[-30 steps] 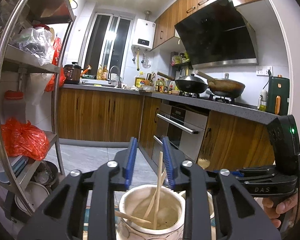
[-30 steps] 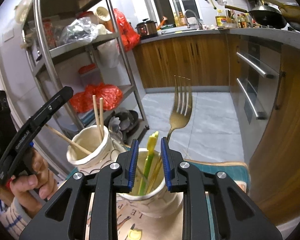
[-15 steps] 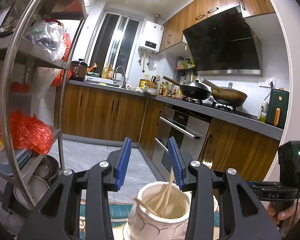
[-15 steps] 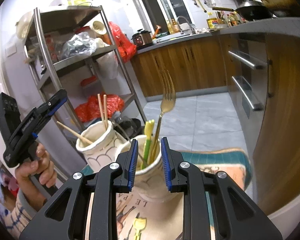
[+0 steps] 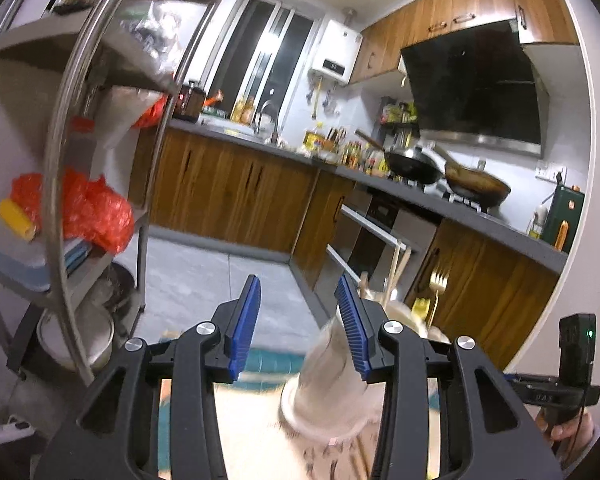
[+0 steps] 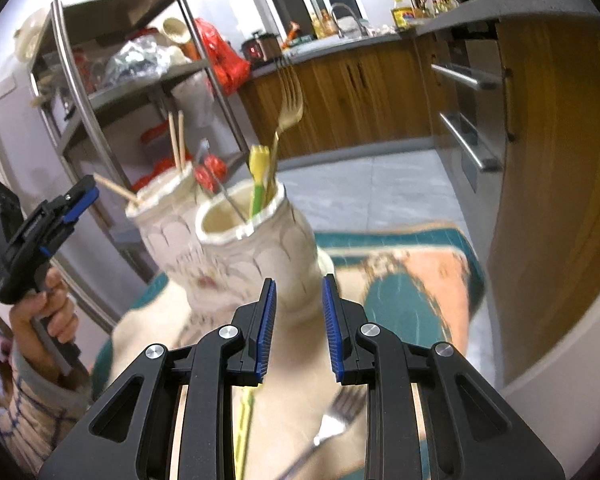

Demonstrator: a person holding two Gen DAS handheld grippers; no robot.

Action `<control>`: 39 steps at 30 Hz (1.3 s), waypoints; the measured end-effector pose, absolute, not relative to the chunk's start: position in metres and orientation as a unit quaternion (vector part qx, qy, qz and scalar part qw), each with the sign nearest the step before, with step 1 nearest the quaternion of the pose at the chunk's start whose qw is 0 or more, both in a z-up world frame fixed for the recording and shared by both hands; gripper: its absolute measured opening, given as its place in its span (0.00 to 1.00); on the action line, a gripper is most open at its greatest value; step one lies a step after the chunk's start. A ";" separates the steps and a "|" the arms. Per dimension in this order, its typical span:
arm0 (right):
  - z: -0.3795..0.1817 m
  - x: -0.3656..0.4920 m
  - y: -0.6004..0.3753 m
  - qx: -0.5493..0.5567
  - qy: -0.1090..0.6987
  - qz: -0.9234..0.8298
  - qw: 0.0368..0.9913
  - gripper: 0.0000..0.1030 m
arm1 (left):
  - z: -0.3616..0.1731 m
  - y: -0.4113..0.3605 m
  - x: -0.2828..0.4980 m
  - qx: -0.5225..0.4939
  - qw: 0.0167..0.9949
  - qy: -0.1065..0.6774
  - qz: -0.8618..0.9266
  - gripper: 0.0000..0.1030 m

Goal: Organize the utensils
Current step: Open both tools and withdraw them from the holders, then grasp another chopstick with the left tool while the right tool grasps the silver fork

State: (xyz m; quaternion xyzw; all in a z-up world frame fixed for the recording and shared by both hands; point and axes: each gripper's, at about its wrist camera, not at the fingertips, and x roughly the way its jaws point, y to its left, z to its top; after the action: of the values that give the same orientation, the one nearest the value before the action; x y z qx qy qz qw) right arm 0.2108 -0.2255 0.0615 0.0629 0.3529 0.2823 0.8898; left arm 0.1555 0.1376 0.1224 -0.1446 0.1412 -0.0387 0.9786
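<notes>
Both sets of jaws apart, holding nothing. Remaining loose pieces: a fork point(image 6: 336, 420) and a yellow-green utensil point(image 6: 244, 424) lie flat on the surface under the right gripper point(image 6: 298, 328), long axes running roughly along its fingers, below and behind the jaws. Right hand is nearer; likely next pick. Near jar point(image 6: 256, 256) holds the gold fork point(image 6: 288, 112); far jar point(image 6: 168, 220) holds chopsticks point(image 6: 176, 140). Left gripper point(image 5: 296, 324) view is blurred and shows only the jars, off the right jaw, not the loose pieces.

Both grippers have backed away from the jars: the left gripper point(image 5: 296, 320) has opened wider, and the right gripper point(image 6: 298, 316) has opened, empty.
</notes>
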 end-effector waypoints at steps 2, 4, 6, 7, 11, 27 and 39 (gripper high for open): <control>0.054 0.205 -0.226 0.052 0.364 0.277 0.888 0.24 | 0.114 0.138 0.151 -0.145 0.975 0.161 -0.043 0.39; 0.046 0.198 -0.227 0.041 0.377 0.271 0.885 0.25 | 0.103 0.136 0.146 -0.138 0.973 0.182 -0.046 0.39; 0.038 0.190 -0.228 0.034 0.390 0.265 0.881 0.26 | 0.093 0.133 0.142 -0.130 0.969 0.203 -0.049 0.39; 0.034 0.186 -0.228 0.031 0.396 0.262 0.879 0.27 | 0.088 0.132 0.141 -0.128 0.968 0.210 -0.050 0.39; 0.021 0.171 -0.228 0.019 0.413 0.255 0.874 0.28 | 0.069 0.121 0.137 -0.113 0.959 0.253 -0.063 0.39; 0.002 0.147 -0.212 -0.022 0.440 0.243 0.864 0.28 | 0.015 0.050 0.124 -0.032 0.924 0.360 -0.124 0.39; 0.002 0.149 -0.209 -0.057 0.438 0.259 0.859 0.21 | 0.000 0.028 0.124 0.012 0.908 0.394 -0.141 0.36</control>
State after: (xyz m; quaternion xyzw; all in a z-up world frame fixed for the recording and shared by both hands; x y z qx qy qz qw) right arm 0.1491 -0.2086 0.0016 -0.0573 0.4378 0.2586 0.8592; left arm 0.1244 0.0280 0.0004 0.0118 0.3944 -0.1409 0.9080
